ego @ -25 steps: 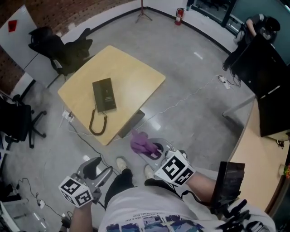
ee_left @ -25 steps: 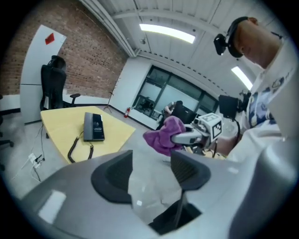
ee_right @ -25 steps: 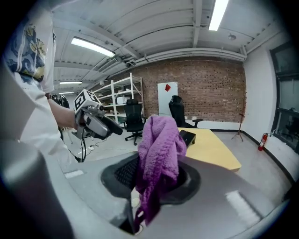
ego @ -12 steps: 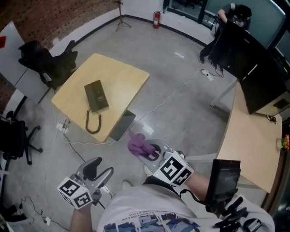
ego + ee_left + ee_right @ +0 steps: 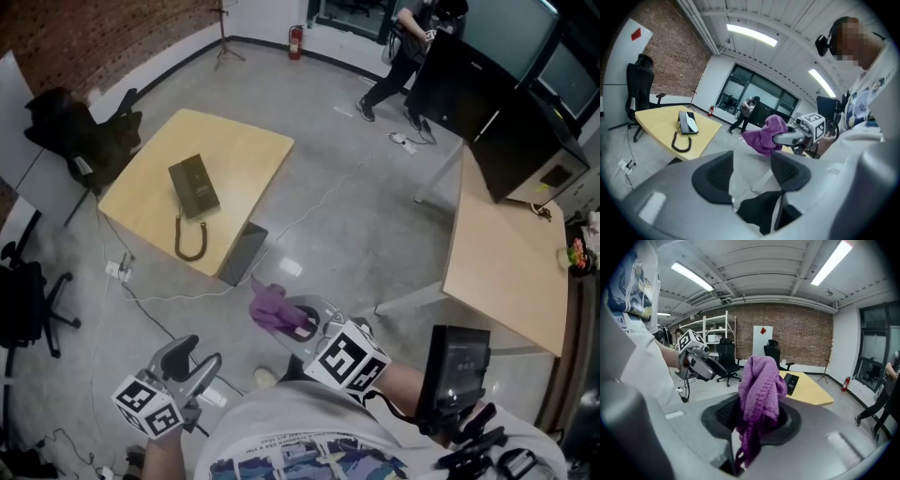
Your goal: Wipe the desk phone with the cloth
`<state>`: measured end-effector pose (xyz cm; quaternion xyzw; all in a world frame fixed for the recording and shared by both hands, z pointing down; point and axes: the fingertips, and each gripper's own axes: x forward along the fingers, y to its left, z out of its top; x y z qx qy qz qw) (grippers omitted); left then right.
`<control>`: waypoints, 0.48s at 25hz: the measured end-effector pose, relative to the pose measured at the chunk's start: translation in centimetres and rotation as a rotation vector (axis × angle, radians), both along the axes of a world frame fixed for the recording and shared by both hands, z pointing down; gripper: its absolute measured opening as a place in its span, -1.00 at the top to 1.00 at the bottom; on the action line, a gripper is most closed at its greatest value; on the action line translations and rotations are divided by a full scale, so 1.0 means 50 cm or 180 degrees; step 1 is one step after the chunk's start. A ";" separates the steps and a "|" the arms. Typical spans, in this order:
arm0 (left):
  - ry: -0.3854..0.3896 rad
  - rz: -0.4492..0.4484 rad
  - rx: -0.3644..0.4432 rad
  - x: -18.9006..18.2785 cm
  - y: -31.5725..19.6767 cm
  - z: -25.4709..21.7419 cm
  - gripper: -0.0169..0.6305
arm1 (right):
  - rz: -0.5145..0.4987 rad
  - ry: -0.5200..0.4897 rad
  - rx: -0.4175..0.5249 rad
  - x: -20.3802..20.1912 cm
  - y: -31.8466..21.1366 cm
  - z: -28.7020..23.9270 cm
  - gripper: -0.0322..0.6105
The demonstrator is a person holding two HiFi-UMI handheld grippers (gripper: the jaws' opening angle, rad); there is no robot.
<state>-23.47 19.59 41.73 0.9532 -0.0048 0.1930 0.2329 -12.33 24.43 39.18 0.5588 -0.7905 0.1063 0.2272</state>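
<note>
Cloth first: the purple cloth (image 5: 270, 307) is bunched between the jaws of my right hand-held gripper (image 5: 302, 321), which is clamped on it. In the right gripper view one fold stands up above the pads and a tail hangs below them. My left hand-held gripper (image 5: 197, 361) sits at 7 o'clock in the head view, with its jaws spread and nothing between them. I have both held over the grey floor (image 5: 356, 216), well apart from the wooden table (image 5: 248, 150), which lies at about 11 o'clock from them. The dark desk phone (image 5: 193, 185) lies flat on that table. Its coiled cord (image 5: 190, 241) loops from the phone's 6 o'clock end towards the near edge of the table. A second table (image 5: 506, 253) stands at 3 o'clock.
</note>
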 end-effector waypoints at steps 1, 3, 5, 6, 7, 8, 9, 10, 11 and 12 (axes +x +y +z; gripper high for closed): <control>0.0001 0.0017 -0.0006 -0.006 0.004 0.004 0.14 | 0.0006 0.0001 -0.0007 -0.011 0.004 0.002 0.58; 0.0021 0.0054 -0.0015 -0.013 0.010 0.008 0.14 | 0.0007 0.0019 -0.0017 -0.027 0.010 0.006 0.58; 0.0039 0.0103 -0.0014 -0.014 0.018 0.011 0.14 | 0.0010 0.0045 -0.0026 -0.037 0.016 0.005 0.58; 0.0044 0.0130 -0.0009 -0.013 0.022 0.012 0.14 | 0.0016 0.0058 -0.0028 -0.040 0.018 0.004 0.58; 0.0047 0.0153 -0.0006 -0.013 0.025 0.012 0.14 | 0.0019 0.0069 -0.0027 -0.043 0.020 0.002 0.58; 0.0047 0.0171 -0.0006 -0.014 0.029 0.012 0.14 | 0.0020 0.0076 -0.0027 -0.046 0.022 0.000 0.58; 0.0044 0.0185 -0.0007 -0.016 0.032 0.012 0.14 | 0.0021 0.0079 -0.0026 -0.050 0.024 -0.001 0.58; 0.0040 0.0197 -0.0007 -0.018 0.033 0.013 0.14 | 0.0022 0.0081 -0.0025 -0.054 0.024 -0.003 0.58; 0.0036 0.0209 -0.0008 -0.021 0.035 0.014 0.14 | 0.0024 0.0081 -0.0024 -0.057 0.025 -0.004 0.58; 0.0035 0.0220 -0.0009 -0.023 0.036 0.015 0.14 | 0.0027 0.0081 -0.0024 -0.060 0.026 -0.005 0.58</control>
